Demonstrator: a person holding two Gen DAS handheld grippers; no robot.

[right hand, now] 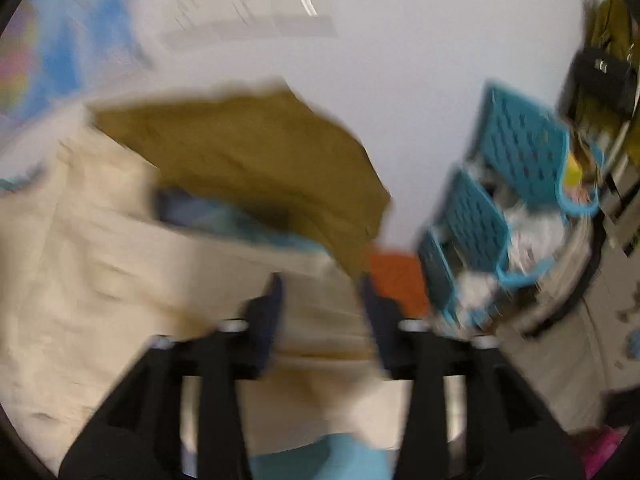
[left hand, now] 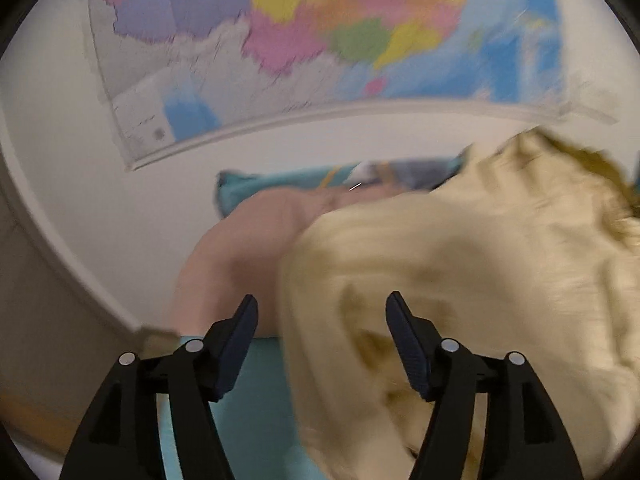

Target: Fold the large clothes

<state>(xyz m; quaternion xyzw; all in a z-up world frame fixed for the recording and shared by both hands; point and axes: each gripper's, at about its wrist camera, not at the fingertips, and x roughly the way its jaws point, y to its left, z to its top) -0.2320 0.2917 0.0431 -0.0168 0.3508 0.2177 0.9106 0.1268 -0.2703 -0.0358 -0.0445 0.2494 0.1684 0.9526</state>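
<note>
The left gripper (left hand: 322, 312) has its jaws spread wide with nothing between them. The cream garment (left hand: 460, 280) bulges up in front of it and to its right, its rumpled left edge falling just inside the gap, in front of the right-hand finger; whether cloth touches that finger is lost in the blur. Left of that edge lies a pink cloth (left hand: 236, 256), and below it a strip of turquoise bed cover (left hand: 260, 400) shows bare between the jaws, the only open surface on this side. A turquoise pillow (left hand: 280, 184) sits against the white wall at the far edge, under a coloured wall map (left hand: 320, 40).

From the right wrist view the right gripper (right hand: 320, 284) also stands parted (less widely), and the cream garment (right hand: 100, 260) fills the space between and beyond its fingers; I cannot tell whether the fingers press it. The garment's olive-brown inner side (right hand: 248, 152) is lifted up behind, its upper edge standing free against the wall. To the right, well apart from the cloth, stacked turquoise baskets (right hand: 500, 192) crowd the side, with an orange patch (right hand: 396, 280) low between them and the garment. A sliver of turquoise cover shows at the near edge beneath the gripper.
</note>
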